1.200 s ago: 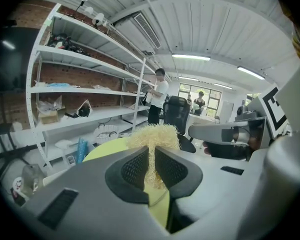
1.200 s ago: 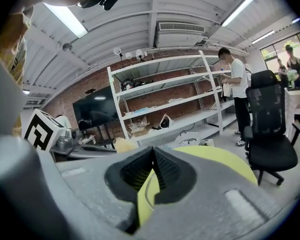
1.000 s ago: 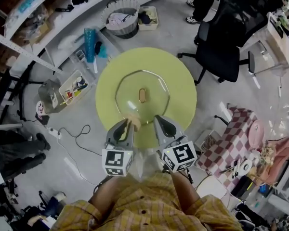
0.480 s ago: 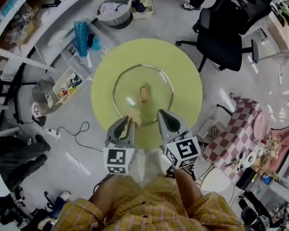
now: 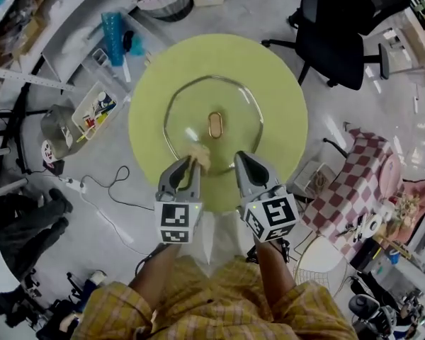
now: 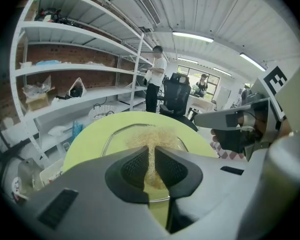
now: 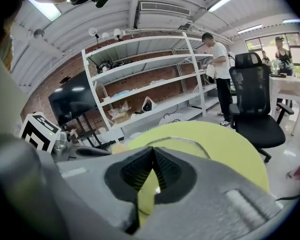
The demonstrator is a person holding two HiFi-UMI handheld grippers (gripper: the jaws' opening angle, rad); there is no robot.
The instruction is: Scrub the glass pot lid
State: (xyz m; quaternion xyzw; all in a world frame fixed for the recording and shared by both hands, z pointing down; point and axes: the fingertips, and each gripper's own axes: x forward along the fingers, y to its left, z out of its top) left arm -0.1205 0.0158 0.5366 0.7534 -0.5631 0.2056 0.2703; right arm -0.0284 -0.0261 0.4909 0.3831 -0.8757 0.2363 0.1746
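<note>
Left claw (image 5: 190, 163) around scrubber (image 5: 198, 154), at near rim of glass pot lid (image 5: 195, 112)

Right claw (image 7: 152, 152) pressed together, empty; glass lid (image 7: 187, 146) beyond on green table (image 7: 235, 154).

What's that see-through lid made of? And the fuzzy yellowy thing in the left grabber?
The pot lid looks like clear glass: the green table shows through it, and its shiny edge looks like metal. The scrubber, pinched in the left gripper, seems a wad of dry, stringy, straw-coloured fibres, maybe loofah; I can't tell for sure.
</note>
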